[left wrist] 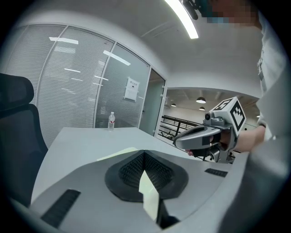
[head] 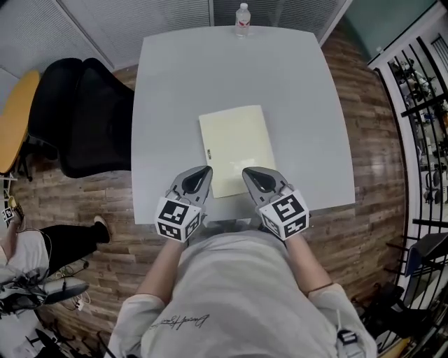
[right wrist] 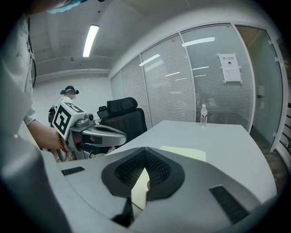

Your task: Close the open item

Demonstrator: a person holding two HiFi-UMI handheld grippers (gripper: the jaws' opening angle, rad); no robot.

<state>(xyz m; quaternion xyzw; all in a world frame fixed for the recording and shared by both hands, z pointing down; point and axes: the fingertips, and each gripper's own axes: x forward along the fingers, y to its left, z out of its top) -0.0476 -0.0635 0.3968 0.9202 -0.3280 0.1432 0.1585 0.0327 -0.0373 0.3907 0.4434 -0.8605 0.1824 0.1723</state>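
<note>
- Left tongs (head: pixel 204 172) and right tongs (head: pixel 248 172) sit side by side at the near edge of the worktop (head: pixel 175 84), each held in one of the person's hands. The marker cubes face up and the tips point away from the person.
- Left tongs: jaws brought together at the tip, with nothing gripped between them. Right tongs: the same state, tips together and nothing gripped.
- Folder (head: pixel 236 143): a pale yellow rectangle lying flat on the worktop with one plain face up. A small dark mark (head: pixel 208 153) sits at its left edge.
- Folder position: near half of the worktop, about centred from left to right. Its near end lies under the tips of both tongs; whether the tips touch it cannot be told.
- Folder orientation: the long axis runs away from the person, and the far end leans slightly to the left.
- Water bottle (head: pixel 242 19): upright at the far edge of the worktop, well apart from the folder.
- Black chair (head: pixel 84 115): on the wooden floor (head: pixel 371 140), just beside the left edge of the worktop.
- Metal rack (head: pixel 423 105): at the far right of the head view.
</note>
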